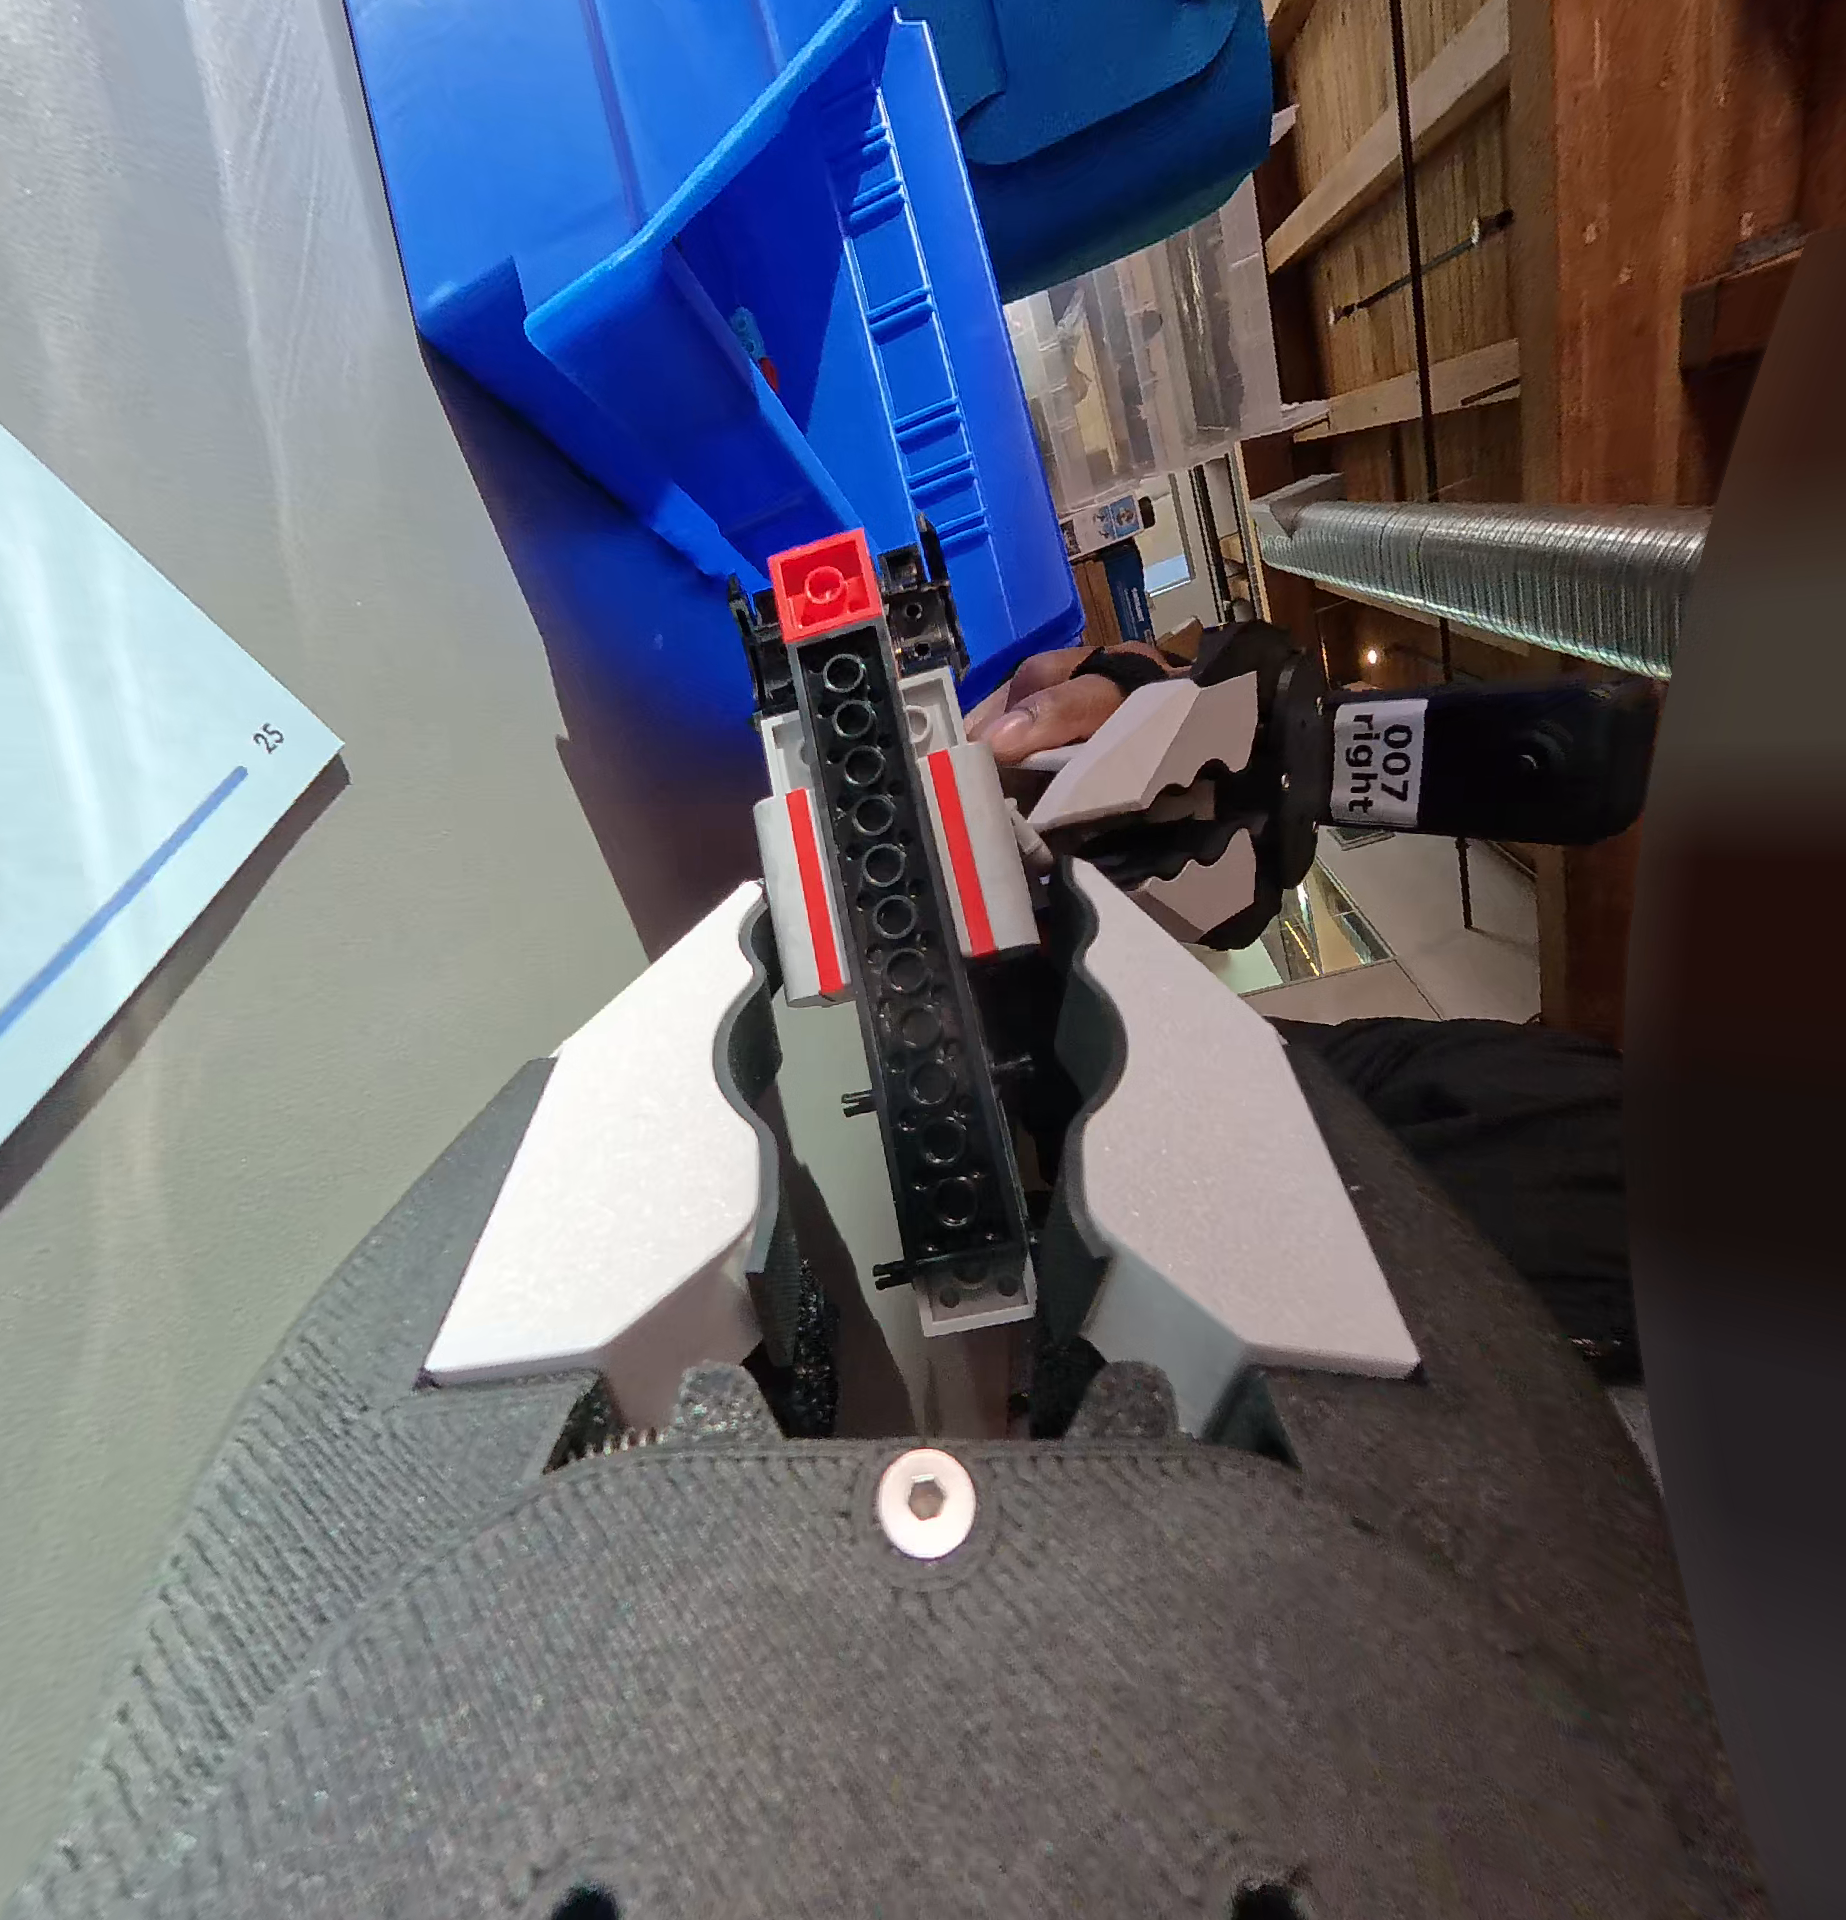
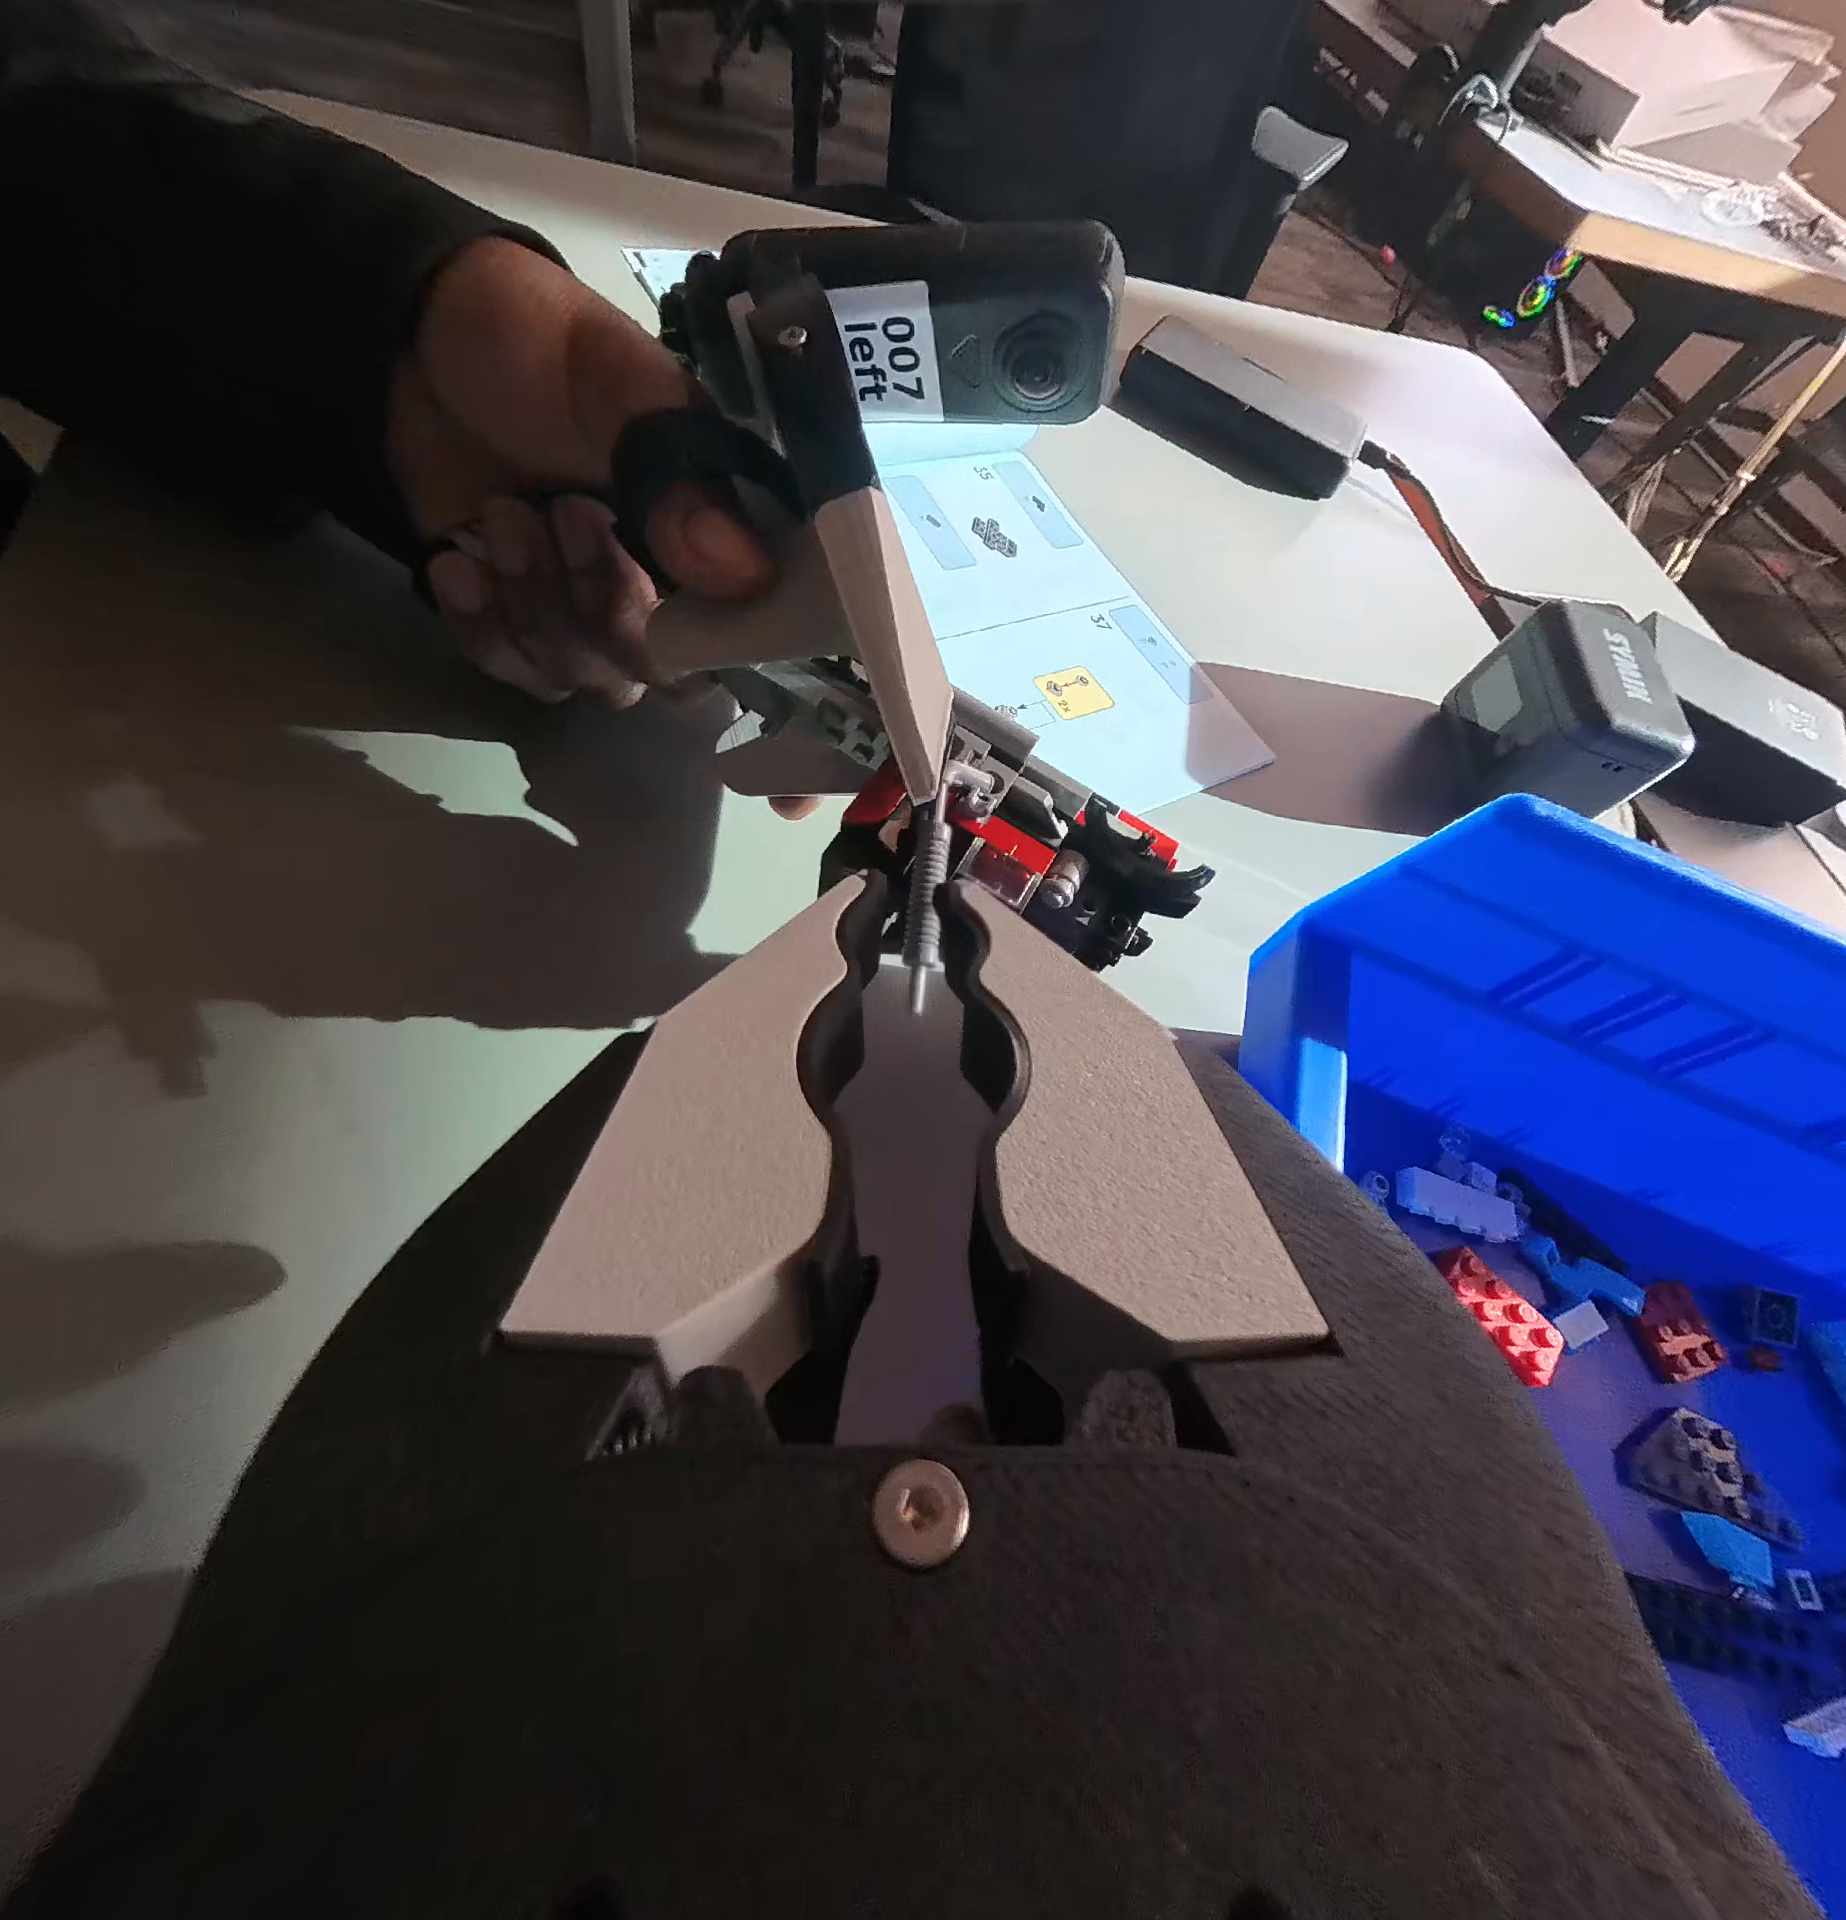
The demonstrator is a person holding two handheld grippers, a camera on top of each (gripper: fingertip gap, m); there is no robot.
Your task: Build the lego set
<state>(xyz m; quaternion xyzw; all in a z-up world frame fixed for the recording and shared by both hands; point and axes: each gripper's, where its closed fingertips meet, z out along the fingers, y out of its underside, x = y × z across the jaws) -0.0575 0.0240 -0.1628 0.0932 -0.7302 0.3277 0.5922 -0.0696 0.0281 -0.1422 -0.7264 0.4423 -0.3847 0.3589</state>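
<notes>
My left gripper (image 1: 914,906) is shut on the lego model (image 1: 883,821), a long black studded plate flanked by white pieces with red stripes and topped by a red brick (image 1: 823,594). My right gripper (image 2: 917,902) is shut on a small grey spring piece (image 2: 926,883) and holds its far end against the side of the model (image 2: 1012,842). In the left wrist view the right gripper (image 1: 1059,840) comes in from the right and touches the model's white side. In the right wrist view the left gripper (image 2: 857,774) reaches down from above, held by a hand.
A blue bin (image 2: 1521,987) of loose bricks (image 2: 1501,1330) stands at the right; it also shows behind the model in the left wrist view (image 1: 690,312). The open instruction booklet (image 2: 1054,582) lies on the white table (image 2: 275,935). Black boxes (image 2: 1563,717) sit beyond it. Both grippers' tips are close together, under 4 cm apart.
</notes>
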